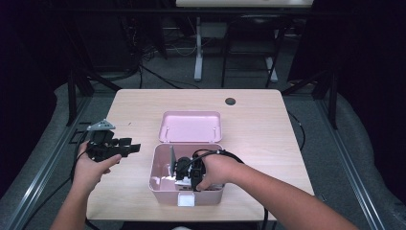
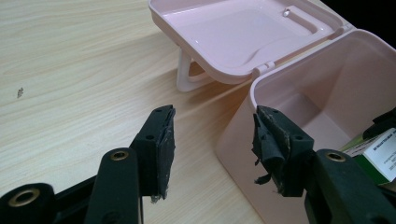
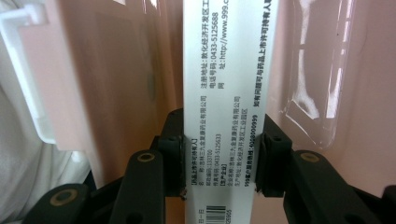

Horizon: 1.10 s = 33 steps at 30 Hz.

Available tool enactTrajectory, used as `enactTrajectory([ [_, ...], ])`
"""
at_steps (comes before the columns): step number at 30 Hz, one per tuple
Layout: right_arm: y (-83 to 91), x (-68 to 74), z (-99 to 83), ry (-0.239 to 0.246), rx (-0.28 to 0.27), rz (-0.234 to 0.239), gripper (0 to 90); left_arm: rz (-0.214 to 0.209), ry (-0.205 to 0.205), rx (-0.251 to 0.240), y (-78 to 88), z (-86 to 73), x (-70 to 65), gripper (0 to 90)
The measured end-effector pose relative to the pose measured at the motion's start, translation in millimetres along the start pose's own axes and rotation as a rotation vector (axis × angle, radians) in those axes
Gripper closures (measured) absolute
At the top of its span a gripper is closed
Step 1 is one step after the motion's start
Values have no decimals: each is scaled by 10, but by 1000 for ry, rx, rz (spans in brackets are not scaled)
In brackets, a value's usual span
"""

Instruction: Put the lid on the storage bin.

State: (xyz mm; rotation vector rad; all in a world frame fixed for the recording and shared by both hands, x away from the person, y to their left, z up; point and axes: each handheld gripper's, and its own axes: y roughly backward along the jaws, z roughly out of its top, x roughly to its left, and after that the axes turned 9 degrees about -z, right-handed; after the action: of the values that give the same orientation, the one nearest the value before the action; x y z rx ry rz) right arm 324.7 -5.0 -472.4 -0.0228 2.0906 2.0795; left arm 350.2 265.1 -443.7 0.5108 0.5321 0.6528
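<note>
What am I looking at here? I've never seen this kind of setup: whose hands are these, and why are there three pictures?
A person sits at a wooden table and holds a hand-held two-jaw gripper in each hand. The high view looks down from above. The other two pictures come from cameras riding on the grippers, looking along their black jaws. On the table stands a pink box with its lid swung open behind it. The right gripper is lowered into the box, its jaws closed on a white printed carton. The left gripper waits beside the box, jaws open and holding nothing.
</note>
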Motion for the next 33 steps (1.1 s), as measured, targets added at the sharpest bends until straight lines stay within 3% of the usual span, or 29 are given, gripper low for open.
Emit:
enactTrajectory([
  [15, 21, -22, -11, -19, -8, 10, 607, 0, 1, 0, 0, 1, -2, 480],
  [21, 81, -55, -31, -40, -39, 15, 593, -1, -1, 0, -2, 2, -3, 480],
  [33, 96, -43, -20, -28, -53, 10, 615, -1, 0, -1, -1, 2, 0, 480],
])
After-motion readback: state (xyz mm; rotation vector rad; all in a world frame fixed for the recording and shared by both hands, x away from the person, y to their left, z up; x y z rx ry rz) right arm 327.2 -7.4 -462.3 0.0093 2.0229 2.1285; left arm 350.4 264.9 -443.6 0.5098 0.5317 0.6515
